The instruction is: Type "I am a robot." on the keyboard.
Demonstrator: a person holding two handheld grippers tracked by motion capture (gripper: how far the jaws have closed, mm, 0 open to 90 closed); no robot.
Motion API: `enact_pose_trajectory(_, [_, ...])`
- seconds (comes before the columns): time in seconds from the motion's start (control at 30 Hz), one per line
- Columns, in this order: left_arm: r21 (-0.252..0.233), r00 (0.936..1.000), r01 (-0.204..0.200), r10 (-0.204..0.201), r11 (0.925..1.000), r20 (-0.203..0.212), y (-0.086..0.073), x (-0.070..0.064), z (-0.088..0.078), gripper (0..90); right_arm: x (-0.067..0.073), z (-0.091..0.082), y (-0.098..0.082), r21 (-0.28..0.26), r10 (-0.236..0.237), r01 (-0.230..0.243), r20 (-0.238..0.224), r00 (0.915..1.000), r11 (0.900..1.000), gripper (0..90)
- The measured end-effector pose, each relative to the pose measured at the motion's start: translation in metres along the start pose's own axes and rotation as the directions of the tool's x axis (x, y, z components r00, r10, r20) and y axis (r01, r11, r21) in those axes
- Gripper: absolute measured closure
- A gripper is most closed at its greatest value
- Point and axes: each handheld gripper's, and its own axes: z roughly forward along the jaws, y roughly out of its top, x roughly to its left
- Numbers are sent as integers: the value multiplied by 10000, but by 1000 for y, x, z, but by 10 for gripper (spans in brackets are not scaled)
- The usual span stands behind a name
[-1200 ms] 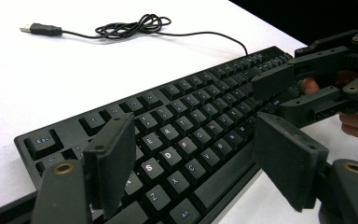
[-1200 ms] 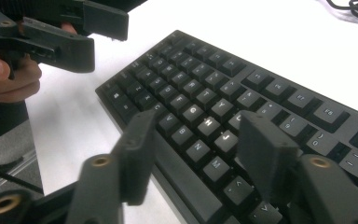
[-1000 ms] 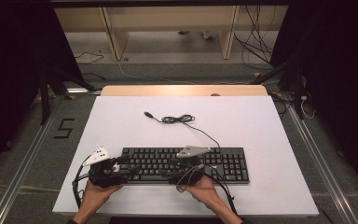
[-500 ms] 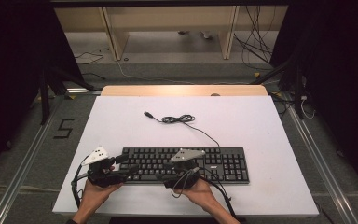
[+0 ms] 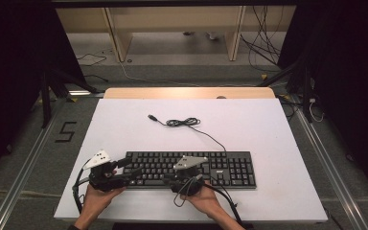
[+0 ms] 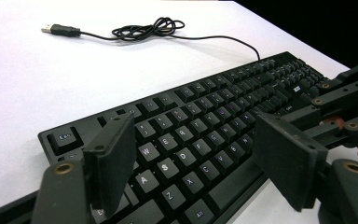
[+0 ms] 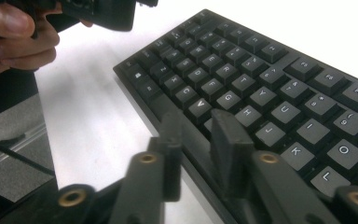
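White tabletop (image 5: pixel 268 129) on dark floor; black keyboard (image 5: pixel 191 168) near front edge, both grippers at it.

Keyboard found lying flat, parallel to the near edge, left of centre; its thin cable (image 5: pixel 191 125) run back to a loose coil and a USB plug (image 5: pixel 152 117) lying free on bare table behind. Left gripper (image 5: pixel 124 175) held at keyboard's left end, jaws spread wide over the letter keys in the left gripper view (image 6: pixel 200 158), pinching nothing. Right gripper (image 5: pixel 184 184) set at the front edge near the middle, jaws just closing, narrowed to a slim gap (image 7: pixel 196 140); front rim of keyboard seen behind that gap, contact with the pads not determinable. Left hand (image 7: pixel 14 37) noted beyond the keyboard's corner in the right gripper view.
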Motion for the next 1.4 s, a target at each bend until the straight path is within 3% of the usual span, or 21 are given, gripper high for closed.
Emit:
enact_pose_trajectory(0.4, [18,9998,115,-114,9999,-159,0,2,0,300,-3,6,-4,441,-119,105,318,9994,9990,900])
enact_pose_trajectory(1.0, [49,9998,131,-130,9999,-163,0,2,0,300,-4,12,-7,810,-209,170,482,9986,9966,900])
enact_pose_trajectory(1.4, [31,9996,175,-175,9998,-199,0,3,0,300,-6,9,-7,600,-19,-3,371,9993,9982,874])
